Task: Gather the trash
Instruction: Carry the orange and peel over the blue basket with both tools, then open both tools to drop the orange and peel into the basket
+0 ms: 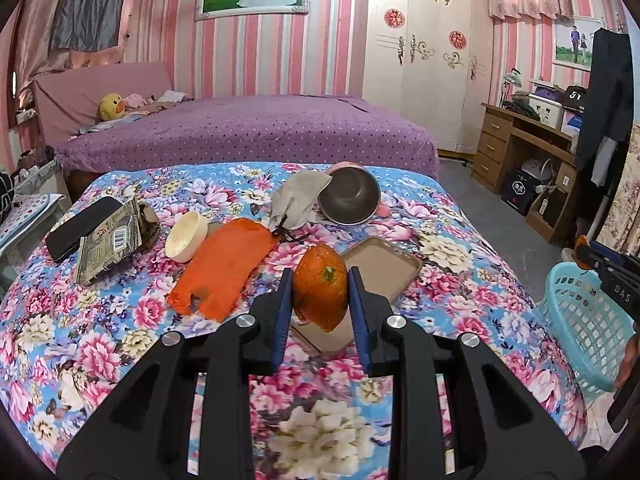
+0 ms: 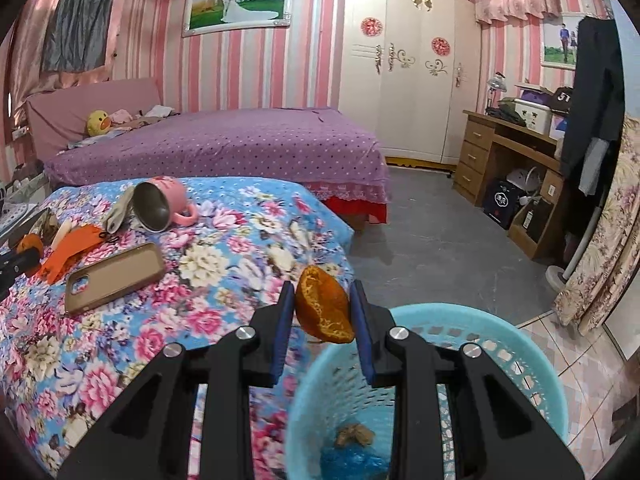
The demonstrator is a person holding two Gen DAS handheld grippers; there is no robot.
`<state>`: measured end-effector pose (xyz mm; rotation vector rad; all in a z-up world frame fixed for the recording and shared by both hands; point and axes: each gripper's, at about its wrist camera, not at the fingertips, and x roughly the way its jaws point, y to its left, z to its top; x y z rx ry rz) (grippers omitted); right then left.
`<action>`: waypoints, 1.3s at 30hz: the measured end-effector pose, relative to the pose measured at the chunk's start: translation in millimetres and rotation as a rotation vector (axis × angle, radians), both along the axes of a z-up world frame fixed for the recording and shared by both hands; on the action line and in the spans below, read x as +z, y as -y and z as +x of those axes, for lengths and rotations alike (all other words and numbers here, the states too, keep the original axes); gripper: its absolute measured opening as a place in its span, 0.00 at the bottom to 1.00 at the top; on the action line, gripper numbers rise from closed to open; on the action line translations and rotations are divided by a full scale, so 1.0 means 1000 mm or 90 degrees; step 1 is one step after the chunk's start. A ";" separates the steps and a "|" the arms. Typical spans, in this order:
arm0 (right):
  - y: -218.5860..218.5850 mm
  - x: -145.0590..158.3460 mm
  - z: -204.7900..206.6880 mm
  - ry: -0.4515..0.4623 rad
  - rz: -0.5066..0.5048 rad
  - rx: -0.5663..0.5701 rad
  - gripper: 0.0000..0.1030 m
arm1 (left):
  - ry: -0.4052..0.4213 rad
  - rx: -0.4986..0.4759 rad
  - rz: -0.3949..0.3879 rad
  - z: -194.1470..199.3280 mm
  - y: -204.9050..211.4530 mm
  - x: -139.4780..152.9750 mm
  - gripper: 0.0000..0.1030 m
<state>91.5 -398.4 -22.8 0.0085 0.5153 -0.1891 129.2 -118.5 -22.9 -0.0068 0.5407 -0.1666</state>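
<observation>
My left gripper (image 1: 320, 292) is shut on a piece of orange peel (image 1: 320, 286), held above the flowered table cover (image 1: 120, 340). My right gripper (image 2: 322, 304) is shut on another orange peel (image 2: 326, 310), its pale inner side showing, right over the near rim of the light blue basket (image 2: 500, 344). Brown scraps (image 2: 354, 436) and a blue wrapper (image 2: 352, 464) lie at the basket's bottom. In the left wrist view the basket (image 1: 580, 320) stands beyond the table's right edge, with the right gripper's black body beside it. A crumpled paper package (image 1: 110, 238) lies at the table's left.
On the table lie an orange cloth (image 1: 228, 268), a grey pouch (image 1: 296, 200), a cream lid (image 1: 186, 236), a tipped pink mug (image 1: 352, 196), a phone case (image 1: 380, 268) and a black case (image 1: 80, 226). A purple bed (image 1: 248, 132) is behind; a desk (image 1: 524, 140) stands at the right.
</observation>
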 end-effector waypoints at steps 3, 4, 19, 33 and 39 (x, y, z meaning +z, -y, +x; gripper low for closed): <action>0.014 -0.002 -0.006 0.002 0.007 -0.007 0.28 | 0.002 0.000 0.001 -0.002 0.009 -0.002 0.25; 0.018 -0.003 -0.008 0.002 0.009 -0.009 0.28 | 0.001 -0.002 0.003 -0.003 0.013 -0.003 0.25; 0.092 -0.011 -0.043 0.012 0.027 -0.069 0.28 | 0.025 -0.054 0.013 -0.025 0.075 -0.003 0.25; 0.130 -0.009 -0.068 0.030 0.000 -0.095 0.28 | 0.023 -0.170 -0.004 -0.046 0.176 -0.006 0.25; 0.145 -0.014 -0.074 0.025 0.000 -0.098 0.28 | 0.013 -0.224 -0.015 -0.055 0.217 -0.011 0.25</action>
